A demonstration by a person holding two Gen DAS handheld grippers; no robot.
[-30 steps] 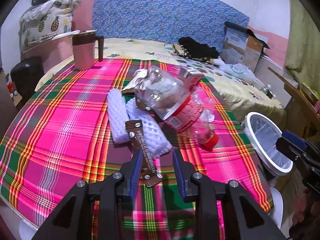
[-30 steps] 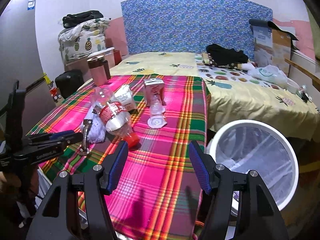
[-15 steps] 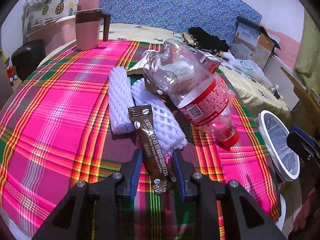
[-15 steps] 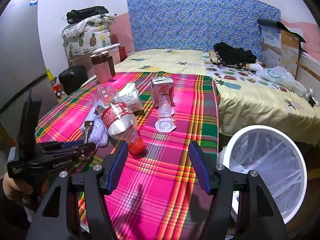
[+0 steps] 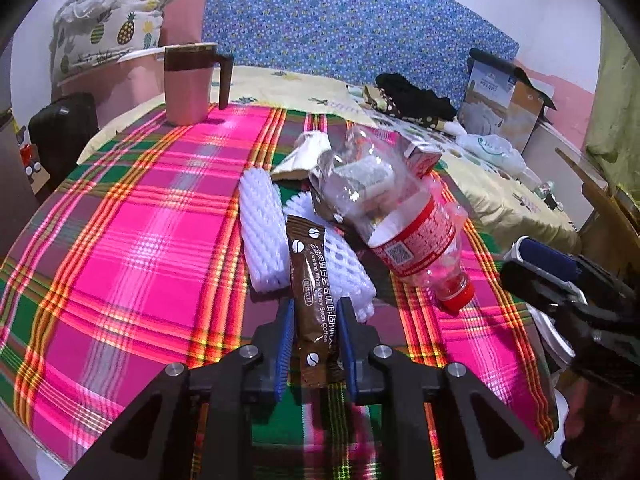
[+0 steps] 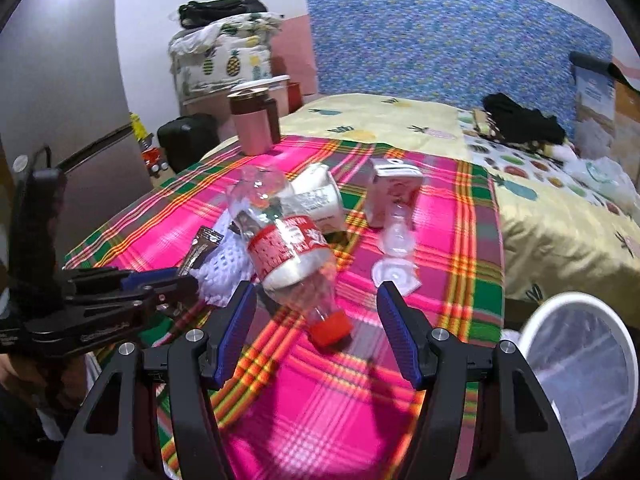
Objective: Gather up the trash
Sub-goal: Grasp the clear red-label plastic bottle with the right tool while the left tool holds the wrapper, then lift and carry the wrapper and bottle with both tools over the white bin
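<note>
Two grippers are in view, and both have changed since the earlier frames. In the left wrist view the left gripper (image 5: 314, 332) now has its blue pads much closer together than one second ago, narrow around the lower end of the brown coffee sachet (image 5: 310, 276), which sits between them in the lower centre of the frame; whether the pads already press on it I cannot tell. The sachet lies partly over a white foam net (image 5: 344, 276), and a second foam net (image 5: 260, 228) lies just beside it on the left. The camera has also come nearer to the trash than before.

In the right wrist view the right gripper (image 6: 318, 332) stands wide and holds nothing; the clear plastic bottle (image 6: 288, 252) with red cap, in the centre of the frame, is now closer to it than half a second ago. The white bin (image 6: 580, 380) is at the lower right, beside the plaid tablecloth (image 6: 320, 400).

On the sachet I can read "Bean Coffee", next to Chinese characters. The bottle has a red label with a QR code; its text is not readable. A small pink carton (image 6: 390, 196) and a pink mug (image 5: 188, 84) stand further back.
</note>
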